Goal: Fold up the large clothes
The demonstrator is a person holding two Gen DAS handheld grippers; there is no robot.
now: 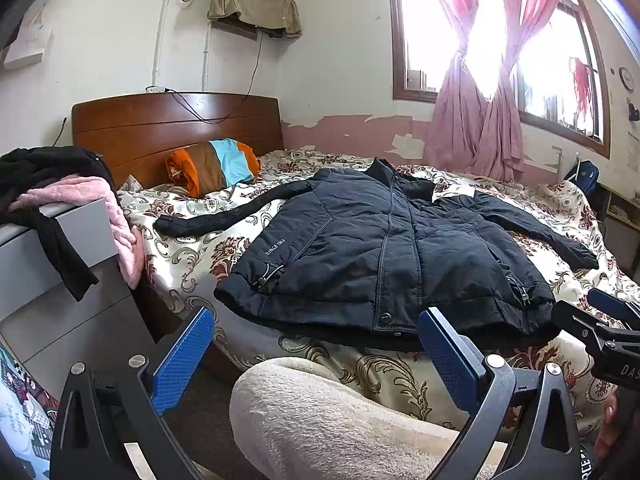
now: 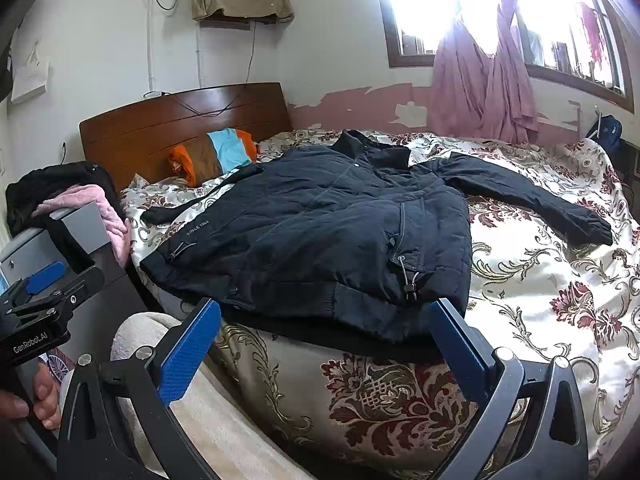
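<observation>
Your left gripper (image 1: 316, 346) and right gripper (image 2: 326, 338) both gape wide, empty, short of the jacket (image 1: 384, 248) hem. Only your left view shows the right cuff (image 1: 582, 256) fully; your fleece-covered knee (image 1: 320, 412) sits between its fingers.

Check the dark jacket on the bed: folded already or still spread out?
Spread out. The jacket lies flat, front up, on the bed, both sleeves stretched out sideways; no fold shows, and neither open gripper touches it.

One dark jacket (image 1: 384, 248) is lying on one floral-covered bed (image 1: 192, 256). One striped pillow (image 1: 214, 166) is sitting left of centre. Two pink curtains (image 1: 480, 92) are hanging upper right. Two grippers are showing, the left gripper (image 1: 316, 344) and the right gripper (image 2: 326, 336).
</observation>
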